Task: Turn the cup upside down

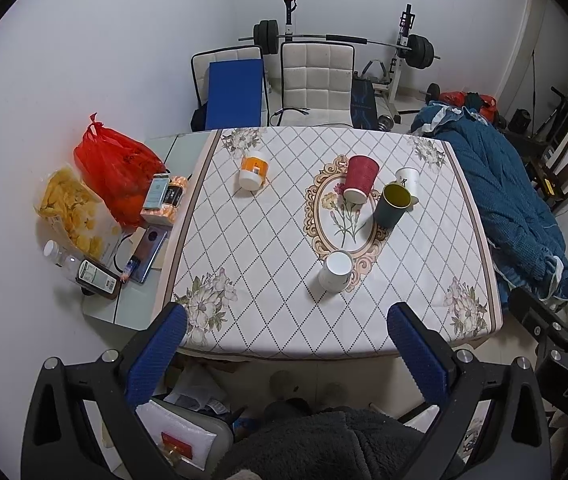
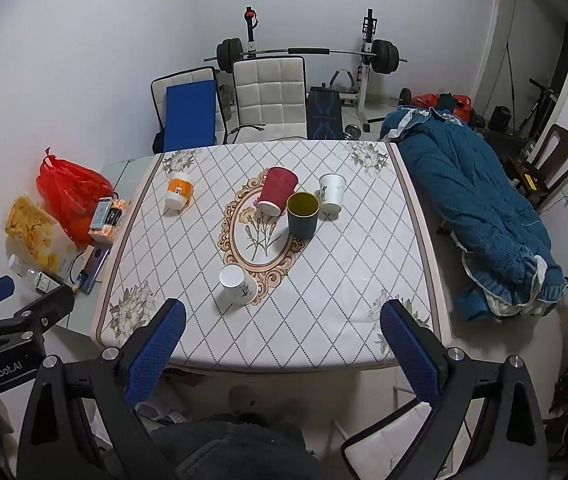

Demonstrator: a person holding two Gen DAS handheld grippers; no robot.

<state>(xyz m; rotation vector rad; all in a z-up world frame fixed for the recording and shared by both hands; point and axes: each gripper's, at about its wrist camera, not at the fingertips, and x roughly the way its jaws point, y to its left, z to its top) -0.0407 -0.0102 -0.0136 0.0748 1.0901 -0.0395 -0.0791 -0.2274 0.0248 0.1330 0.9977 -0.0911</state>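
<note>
A: What's under you?
B: The table (image 1: pixel 268 240). Your left gripper (image 1: pixel 287 344) and right gripper (image 2: pixel 284 340) both hang above its near edge, jaws spread wide, holding nothing.
A: And the cups?
B: Your red cup (image 2: pixel 277 191) sits mouth-down mid-table, the dark cup (image 2: pixel 302 215) upright beside it, one white cup (image 2: pixel 331 193) behind. Another white cup (image 2: pixel 236 285) stands nearest you.

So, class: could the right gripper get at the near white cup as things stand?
Probably yes. The right gripper is open, and only bare tablecloth lies between it and the near white cup, which stands apart from the others.
</note>
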